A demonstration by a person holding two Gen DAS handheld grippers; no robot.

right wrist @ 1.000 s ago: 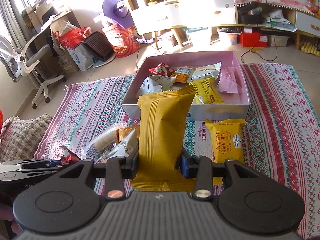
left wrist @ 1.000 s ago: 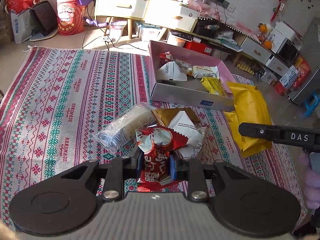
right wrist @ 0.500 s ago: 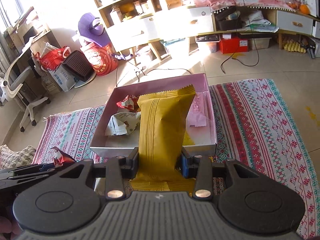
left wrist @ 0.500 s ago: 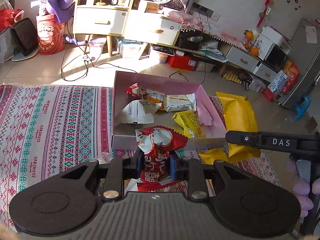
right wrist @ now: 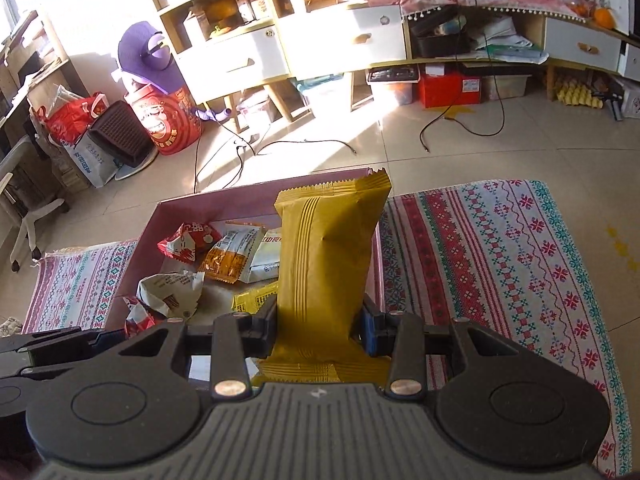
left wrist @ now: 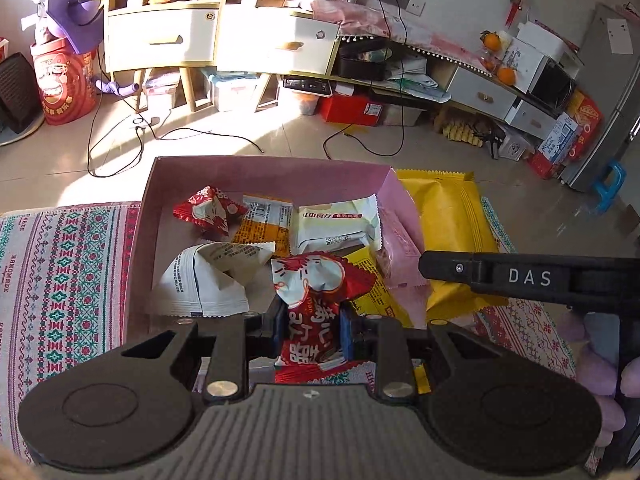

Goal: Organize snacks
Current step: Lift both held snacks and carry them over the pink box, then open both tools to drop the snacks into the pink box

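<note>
My left gripper point(left wrist: 313, 330) is shut on a red and white snack packet point(left wrist: 316, 300), held over the near edge of the pink box point(left wrist: 208, 168). My right gripper point(right wrist: 320, 330) is shut on a tall yellow snack bag point(right wrist: 328, 256), which stands upright over the box's right part point(right wrist: 378, 264). That bag point(left wrist: 448, 220) and the right gripper's finger point(left wrist: 520, 278) show at the right in the left wrist view. Inside the box lie several packets: a red one point(left wrist: 208, 212), an orange one point(left wrist: 264, 228), white ones point(left wrist: 336, 228) and a pink one point(left wrist: 400, 248).
The box sits on a patterned woven mat point(right wrist: 500, 260) on a tiled floor. Behind stand cabinets point(left wrist: 160, 40), storage bins, a red box point(left wrist: 352, 108), loose cables point(right wrist: 460, 120) and a red drum point(left wrist: 60, 80). A gloved hand point(left wrist: 604, 380) shows at the right edge.
Both grippers have moved forward over the mat to the pink box, each carrying its packet. The loose snacks on the mat have dropped out of view.
</note>
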